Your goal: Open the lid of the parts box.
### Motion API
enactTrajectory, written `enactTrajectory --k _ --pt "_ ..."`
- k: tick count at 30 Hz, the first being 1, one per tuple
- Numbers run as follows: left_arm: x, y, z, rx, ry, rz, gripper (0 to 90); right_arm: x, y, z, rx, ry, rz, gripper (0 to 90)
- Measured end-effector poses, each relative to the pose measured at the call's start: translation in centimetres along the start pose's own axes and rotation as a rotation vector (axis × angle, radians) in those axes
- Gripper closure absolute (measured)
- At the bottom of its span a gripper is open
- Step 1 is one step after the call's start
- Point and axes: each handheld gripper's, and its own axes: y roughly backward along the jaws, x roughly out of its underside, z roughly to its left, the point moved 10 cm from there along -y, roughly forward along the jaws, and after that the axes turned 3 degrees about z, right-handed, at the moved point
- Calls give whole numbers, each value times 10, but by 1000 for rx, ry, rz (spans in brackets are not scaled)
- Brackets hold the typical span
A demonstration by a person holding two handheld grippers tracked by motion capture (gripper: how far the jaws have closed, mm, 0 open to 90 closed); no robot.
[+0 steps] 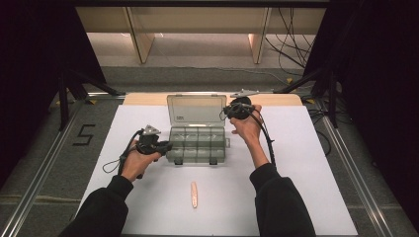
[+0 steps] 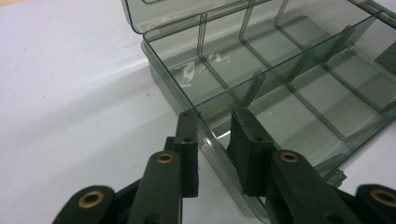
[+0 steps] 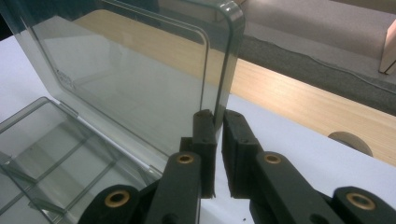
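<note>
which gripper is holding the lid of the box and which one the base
The right gripper clamps the upright lid's edge; the left gripper straddles the base's side wall.

Grey carpet floor (image 1: 44, 148), a "5" (image 1: 84, 134) taped on it. Black curtains (image 1: 29, 59) both sides. Pale wooden furniture legs (image 1: 140, 42) behind; cables (image 1: 291, 39) trailing right.

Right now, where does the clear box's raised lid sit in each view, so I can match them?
High view: lid stands upright at top centre, right gripper at its right edge.
Left gripper view: a strip of lid along the top, above the compartments.
Right gripper view: lid spans left and centre, edge between the jaws.
Shared landmark: the box's divided tray.
</note>
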Motion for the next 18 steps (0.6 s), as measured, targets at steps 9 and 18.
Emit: enactTrajectory --k 9,18 --pt "1 1 0 9 -2 8 727 -3 -6 -4 19 -8 19 839" --pt "1 0 0 10 -3 -1 727 -4 -10 -4 33 -32 38 833"
